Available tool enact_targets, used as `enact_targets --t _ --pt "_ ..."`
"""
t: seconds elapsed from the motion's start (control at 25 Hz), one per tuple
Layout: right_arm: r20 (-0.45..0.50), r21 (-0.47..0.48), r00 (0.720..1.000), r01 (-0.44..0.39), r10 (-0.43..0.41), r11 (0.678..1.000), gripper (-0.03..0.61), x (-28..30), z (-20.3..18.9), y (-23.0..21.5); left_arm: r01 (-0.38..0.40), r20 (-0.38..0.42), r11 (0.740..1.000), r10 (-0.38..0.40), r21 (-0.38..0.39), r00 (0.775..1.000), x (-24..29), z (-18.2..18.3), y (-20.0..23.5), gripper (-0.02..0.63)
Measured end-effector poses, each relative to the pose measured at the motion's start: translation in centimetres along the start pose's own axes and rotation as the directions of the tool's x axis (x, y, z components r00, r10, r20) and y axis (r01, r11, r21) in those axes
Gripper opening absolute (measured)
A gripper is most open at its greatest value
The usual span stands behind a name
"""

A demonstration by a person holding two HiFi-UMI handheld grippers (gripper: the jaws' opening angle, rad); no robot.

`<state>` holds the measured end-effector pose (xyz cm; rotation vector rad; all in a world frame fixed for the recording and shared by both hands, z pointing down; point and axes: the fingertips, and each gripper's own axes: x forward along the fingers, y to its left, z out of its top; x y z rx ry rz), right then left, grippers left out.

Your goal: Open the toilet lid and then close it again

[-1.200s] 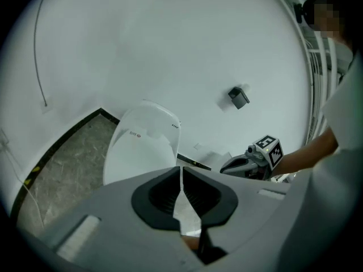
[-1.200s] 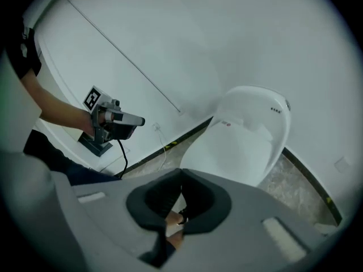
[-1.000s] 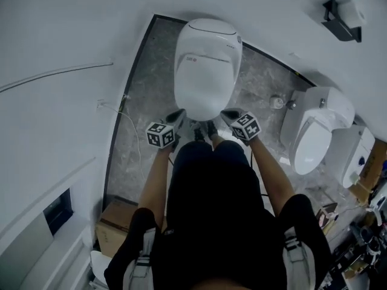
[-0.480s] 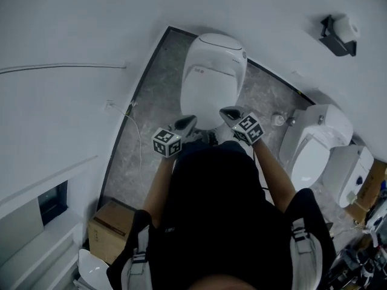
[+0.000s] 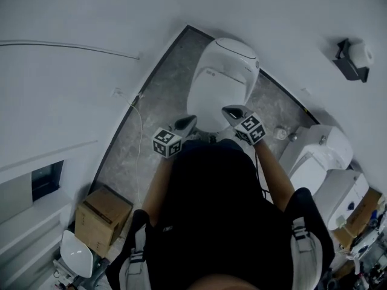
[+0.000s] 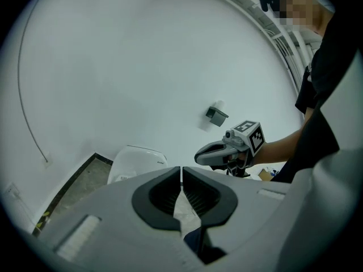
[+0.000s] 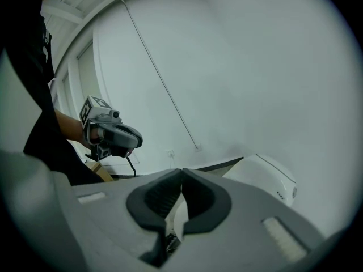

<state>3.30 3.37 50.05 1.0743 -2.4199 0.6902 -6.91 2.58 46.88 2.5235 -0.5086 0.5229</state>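
Observation:
The white toilet stands on the grey stone floor against the wall, its lid down. It also shows in the left gripper view as the toilet and in the right gripper view as the toilet. My left gripper hangs above and in front of the bowl's front edge, jaws shut on nothing. My right gripper is beside it at the same height, also shut and empty. Neither touches the toilet. Each gripper camera sees its own gripper and the other gripper.
A second white toilet stands at the right, close to my right arm. A paper holder hangs on the wall at the far right. A cardboard box sits at the lower left, and a thin cable runs down the wall to the floor.
Both grippers have risen from the toilet's front rim and stayed shut. The lid stays down. The head view has shifted, so the toilet sits further right.

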Motion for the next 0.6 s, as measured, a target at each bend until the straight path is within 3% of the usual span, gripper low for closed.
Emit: enact_targets --t 0.6 --pt "0.005 0.054 0.999 0.033 -0.034 0.998 0.005 -0.5 -0.7 -1.8 -0.012 -0.004 1.0 0.012 0.0 1.0 0.3 1.3 1.2 0.02"
